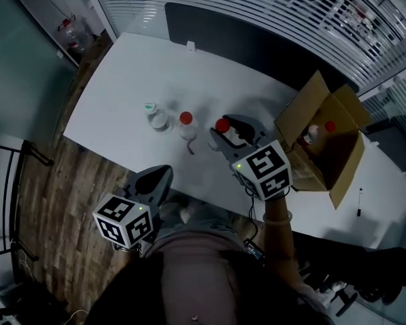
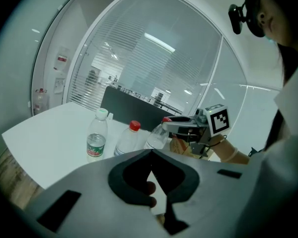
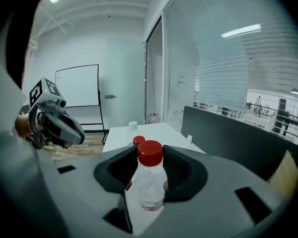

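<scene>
While right gripper [image 3: 150,169] clamps bottle [image 3: 150,154], left gripper [image 2: 152,166] hangs beside table edge [image 1: 114,156].

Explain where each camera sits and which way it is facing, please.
Head view: on the head, steeply down at the table; left gripper, right gripper, torso show.
Left gripper view: along its shut jaws towards the glass wall.
Right gripper view: along its jaws, clamped on a red-capped bottle, towards a whiteboard.
Shared: each gripper view shows the other gripper.

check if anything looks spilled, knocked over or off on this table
Nothing stands out: the green-capped bottle and red-capped bottle stand upright on the table, the right gripper clasps a third bottle, no spill shows.
</scene>
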`<state>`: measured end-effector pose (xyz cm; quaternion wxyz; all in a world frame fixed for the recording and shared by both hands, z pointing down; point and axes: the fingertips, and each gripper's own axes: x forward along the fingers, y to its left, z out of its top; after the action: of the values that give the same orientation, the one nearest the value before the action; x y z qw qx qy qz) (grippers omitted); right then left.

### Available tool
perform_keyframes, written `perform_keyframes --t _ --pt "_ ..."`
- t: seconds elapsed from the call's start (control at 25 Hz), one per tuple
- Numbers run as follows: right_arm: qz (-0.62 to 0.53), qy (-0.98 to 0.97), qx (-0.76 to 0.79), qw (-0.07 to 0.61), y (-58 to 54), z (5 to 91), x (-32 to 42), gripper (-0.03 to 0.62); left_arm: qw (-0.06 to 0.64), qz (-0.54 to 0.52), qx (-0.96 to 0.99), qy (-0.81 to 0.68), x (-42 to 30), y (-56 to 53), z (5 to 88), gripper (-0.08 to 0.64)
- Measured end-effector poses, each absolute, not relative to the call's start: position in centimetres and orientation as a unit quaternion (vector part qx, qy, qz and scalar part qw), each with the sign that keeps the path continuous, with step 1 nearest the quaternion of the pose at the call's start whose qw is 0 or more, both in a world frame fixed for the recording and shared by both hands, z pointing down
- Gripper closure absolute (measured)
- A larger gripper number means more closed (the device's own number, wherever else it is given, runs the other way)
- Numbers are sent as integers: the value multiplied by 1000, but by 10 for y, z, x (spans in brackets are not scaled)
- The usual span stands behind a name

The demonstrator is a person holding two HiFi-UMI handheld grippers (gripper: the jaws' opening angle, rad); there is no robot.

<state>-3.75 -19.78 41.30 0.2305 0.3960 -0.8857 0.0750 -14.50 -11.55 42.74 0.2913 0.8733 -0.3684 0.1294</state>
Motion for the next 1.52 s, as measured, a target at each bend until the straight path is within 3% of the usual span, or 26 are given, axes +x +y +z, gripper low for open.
perform_keyframes --t 1.52 --pt "104 -875 391 264 -190 464 -38 420 288 135 874 -366 -144 -109 426 551"
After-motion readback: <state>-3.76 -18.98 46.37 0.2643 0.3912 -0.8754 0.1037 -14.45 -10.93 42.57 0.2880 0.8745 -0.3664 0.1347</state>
